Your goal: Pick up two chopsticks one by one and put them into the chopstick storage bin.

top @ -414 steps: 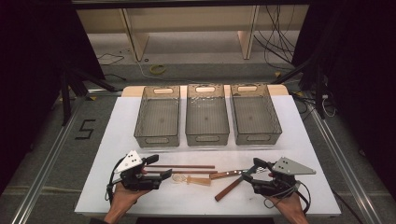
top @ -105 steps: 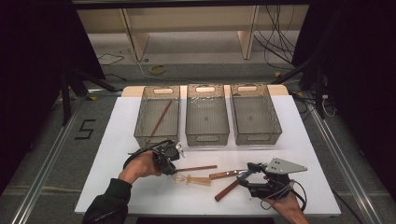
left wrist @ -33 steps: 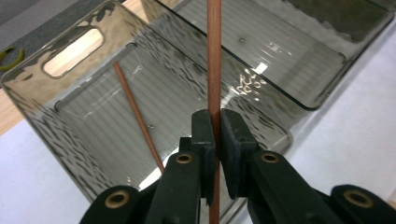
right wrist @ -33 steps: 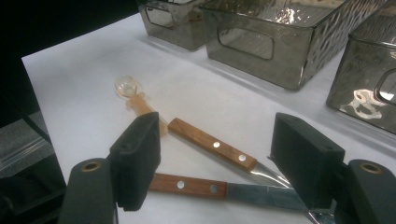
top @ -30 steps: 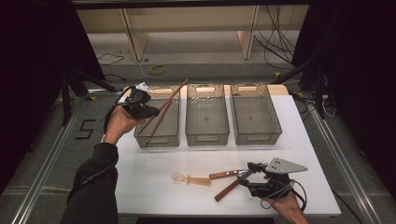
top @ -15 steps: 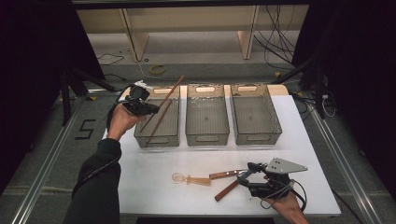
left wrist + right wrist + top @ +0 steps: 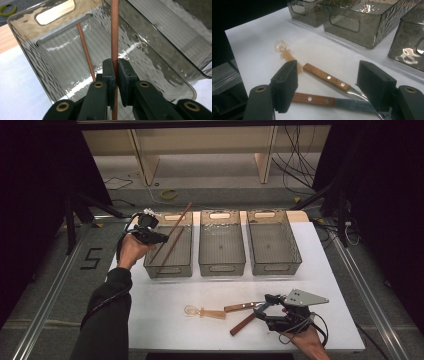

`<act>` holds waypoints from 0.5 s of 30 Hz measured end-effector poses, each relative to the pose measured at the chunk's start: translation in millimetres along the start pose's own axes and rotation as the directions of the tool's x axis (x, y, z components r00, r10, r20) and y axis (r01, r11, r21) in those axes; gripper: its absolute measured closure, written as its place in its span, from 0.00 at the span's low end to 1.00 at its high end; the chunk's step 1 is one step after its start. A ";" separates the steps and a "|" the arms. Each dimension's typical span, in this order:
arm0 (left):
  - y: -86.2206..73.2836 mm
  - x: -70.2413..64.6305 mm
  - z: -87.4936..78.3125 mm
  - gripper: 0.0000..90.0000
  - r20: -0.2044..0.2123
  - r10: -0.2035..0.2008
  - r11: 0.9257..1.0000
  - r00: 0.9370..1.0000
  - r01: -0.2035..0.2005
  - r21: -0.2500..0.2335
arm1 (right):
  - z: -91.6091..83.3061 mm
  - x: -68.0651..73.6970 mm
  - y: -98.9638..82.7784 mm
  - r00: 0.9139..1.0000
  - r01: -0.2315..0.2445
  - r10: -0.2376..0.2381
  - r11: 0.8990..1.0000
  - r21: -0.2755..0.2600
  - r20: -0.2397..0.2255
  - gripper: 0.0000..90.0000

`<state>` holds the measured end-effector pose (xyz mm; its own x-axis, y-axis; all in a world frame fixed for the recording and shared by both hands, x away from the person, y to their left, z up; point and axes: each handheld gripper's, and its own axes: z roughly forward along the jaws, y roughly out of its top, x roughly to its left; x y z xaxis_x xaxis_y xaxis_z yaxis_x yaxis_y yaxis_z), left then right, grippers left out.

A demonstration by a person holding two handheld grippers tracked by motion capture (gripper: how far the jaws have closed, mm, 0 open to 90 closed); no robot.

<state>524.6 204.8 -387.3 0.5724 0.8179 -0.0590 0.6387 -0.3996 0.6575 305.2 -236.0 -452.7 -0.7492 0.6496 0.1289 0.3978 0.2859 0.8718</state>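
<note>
Left claw (image 7: 114,75) clenched on a chopstick (image 7: 114,30), held steeply over the left bin (image 7: 30,65) so it can drop beside the second chopstick (image 7: 86,53) lying inside, just ahead of the jaws; right claw (image 7: 327,87) released, spread above two knives (image 7: 325,77) on the table (image 7: 165,295), spoon (image 7: 283,50) beyond, presumably awaiting sorting.

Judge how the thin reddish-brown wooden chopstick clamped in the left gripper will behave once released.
The thin reddish-brown wooden chopstick looks stiff: it stays straight in the left gripper. It looks round, so it may roll in the left smoky plastic bin. It likely settles beside the second chopstick.
</note>
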 end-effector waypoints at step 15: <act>-10.3 4.4 13.7 0.93 -0.016 -0.045 0.998 0.999 0.046 0.040 | 0.2 0.3 0.1 1.000 0.000 0.000 1.000 -0.001 -0.004 0.38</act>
<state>527.6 206.9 -404.6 0.5343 0.8418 -0.0765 0.6843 -0.3776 0.6239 305.0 -235.6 -452.7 -0.7515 0.6468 0.1303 0.3967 0.2851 0.8726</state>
